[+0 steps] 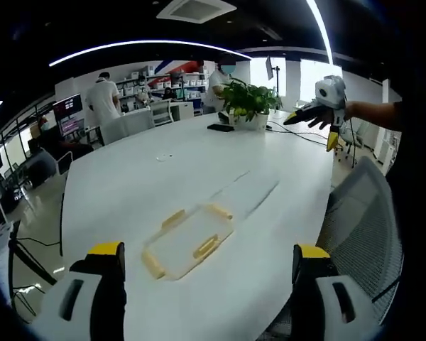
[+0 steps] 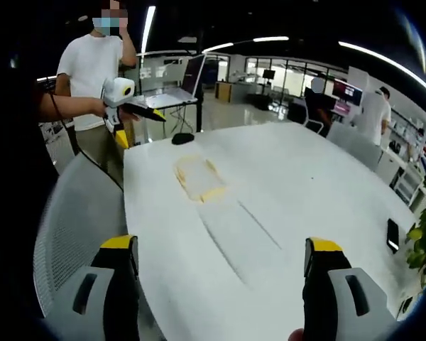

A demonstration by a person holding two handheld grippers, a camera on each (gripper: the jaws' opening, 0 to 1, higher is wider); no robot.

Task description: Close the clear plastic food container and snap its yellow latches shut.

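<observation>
the clear container (image 1: 188, 241) lies flat on the white surface (image 1: 199, 177), its yellow latches (image 1: 206, 246) sticking out from its edges, near the surface's edge by a grey mesh chair (image 1: 362, 227). whether the lid already sits square on it cannot be told; it looks very shallow and nearly see-through against the white.

what could go wrong, as a judgement: the box is light and the surface slick, so a push on one latch from the side would likely slide it rather than snap it, and it could skate off toward the chair. its faint outline also makes it easy to misjudge where the rim is and land a jaw on the lid panel instead of a latch. pressing one latch without steadying the opposite side could tip the lid askew.

the left gripper (image 1: 209, 284) is held low and well back from the container, its two yellow-tipped jaws spread wide with nothing between them, aimed roughly at the box. the right gripper (image 2: 224, 273) is also wide apart and empty, pointing along the surface with the container far ahead of it; in the left gripper view it hangs high over the far side (image 1: 319, 114), well apart from the box, held out on an extended arm.
</observation>
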